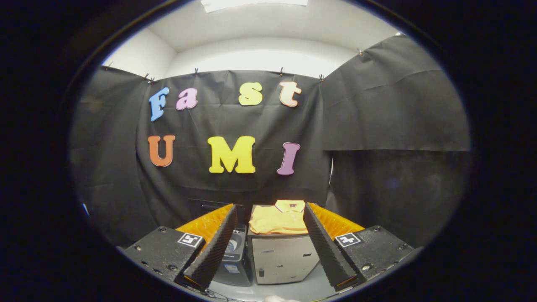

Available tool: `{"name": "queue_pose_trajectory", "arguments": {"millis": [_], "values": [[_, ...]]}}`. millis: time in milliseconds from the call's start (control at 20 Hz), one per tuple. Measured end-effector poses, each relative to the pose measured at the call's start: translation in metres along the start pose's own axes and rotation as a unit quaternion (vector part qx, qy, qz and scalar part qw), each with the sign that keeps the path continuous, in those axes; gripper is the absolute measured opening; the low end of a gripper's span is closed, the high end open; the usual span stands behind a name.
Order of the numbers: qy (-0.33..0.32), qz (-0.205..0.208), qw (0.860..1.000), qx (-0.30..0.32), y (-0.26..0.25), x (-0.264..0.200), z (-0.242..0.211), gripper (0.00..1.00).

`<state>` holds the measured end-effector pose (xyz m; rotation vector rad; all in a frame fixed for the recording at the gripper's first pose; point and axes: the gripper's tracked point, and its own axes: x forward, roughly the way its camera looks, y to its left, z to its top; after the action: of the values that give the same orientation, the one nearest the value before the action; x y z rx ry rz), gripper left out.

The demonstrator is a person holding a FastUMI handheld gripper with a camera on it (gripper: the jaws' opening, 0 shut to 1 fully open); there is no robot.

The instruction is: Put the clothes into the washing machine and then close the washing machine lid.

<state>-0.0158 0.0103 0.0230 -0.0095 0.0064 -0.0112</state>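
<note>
The washer (235,251) stands just left of the grey cabinet (283,258), its lid (209,206) raised behind. A folded yellow shirt (279,220) lies flat on the cabinet top, collar toward the wall, long axis crosswise. The gripper (268,243) hangs spread wide, holding nothing, well short of the cabinet.

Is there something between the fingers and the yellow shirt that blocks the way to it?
Nothing visible blocks it. The gripper is open, its fingers apart, and the folded yellow shirt lies beyond them on the grey cabinet. The washing machine stands beside that cabinet, behind one finger.
</note>
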Motion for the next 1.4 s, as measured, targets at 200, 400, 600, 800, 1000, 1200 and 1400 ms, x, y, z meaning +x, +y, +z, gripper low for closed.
{"name": "queue_pose_trajectory", "arguments": {"millis": [200, 400, 600, 800, 1000, 1200, 1400], "values": [[0.007, -0.007, 1.0, -0.001, -0.009, 0.013, -0.004, 1.0], [0.017, -0.016, 1.0, -0.006, -0.024, 0.042, -0.004, 1.0], [0.035, -0.019, 0.999, -0.009, -0.047, 0.09, -0.005, 1.0], [0.051, -0.021, 0.998, -0.013, -0.073, 0.141, -0.005, 1.0], [0.078, -0.022, 0.997, -0.012, -0.095, 0.207, -0.011, 1.0], [0.116, -0.013, 0.993, -0.011, -0.103, 0.265, -0.026, 1.0], [0.144, -0.015, 0.989, -0.019, -0.112, 0.319, -0.047, 1.0]]}}
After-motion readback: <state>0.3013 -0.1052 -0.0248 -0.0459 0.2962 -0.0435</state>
